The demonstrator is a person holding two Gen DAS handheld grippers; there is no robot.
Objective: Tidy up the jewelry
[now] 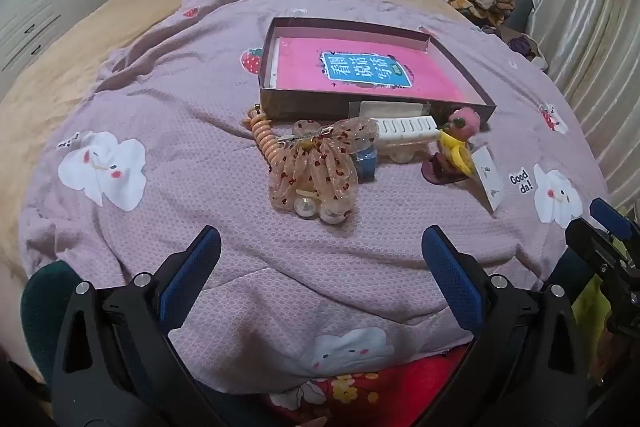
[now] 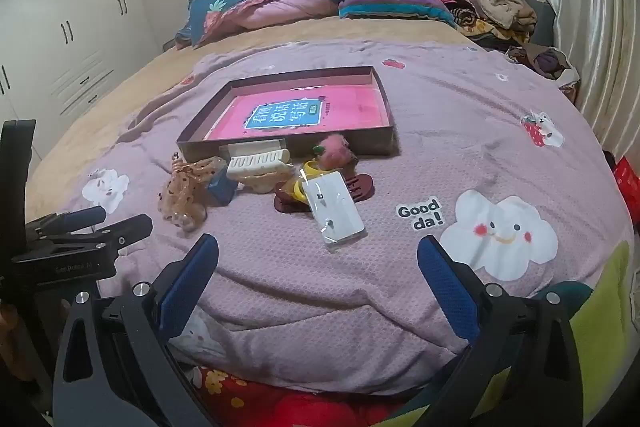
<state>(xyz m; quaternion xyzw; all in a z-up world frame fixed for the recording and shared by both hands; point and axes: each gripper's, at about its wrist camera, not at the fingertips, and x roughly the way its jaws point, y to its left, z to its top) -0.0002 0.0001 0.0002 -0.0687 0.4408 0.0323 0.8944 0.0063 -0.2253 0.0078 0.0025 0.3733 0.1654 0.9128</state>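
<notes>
The left hand-held gripper (image 1: 320,267) hung with its blue-padded jaws spread wide and nothing between them, low over the near edge of the bed, above the lilac quilted blanket printed with white clouds (image 1: 200,131). The right hand-held gripper (image 2: 318,275) was likewise spread wide and empty, beside the left one over the same near edge.

Just beyond the left hand-held gripper lay the sheer peach bow hair clip dotted with red and ending in large pearls (image 1: 316,167), and touching its far side the peach spiral coil hair tie (image 1: 262,135). Against the bow's right side sat a small blue box (image 1: 366,163), and behind that a white comb-toothed claw clip (image 1: 404,127), close to the near wall of the tray. Further right were a yellow ring-shaped piece (image 1: 456,151) with a fluffy pink pompom (image 1: 462,121) above it, resting on a dark maroon claw clip (image 2: 360,187). A white card of small earrings in a clear sleeve (image 2: 334,211) lay tilted across that clip, nearest the right hand-held gripper.

Behind the cluster, toward the middle of the bed, stood the shallow dark cardboard box tray (image 1: 360,105), with a pink book bearing a blue label (image 1: 360,67) flat inside it.
</notes>
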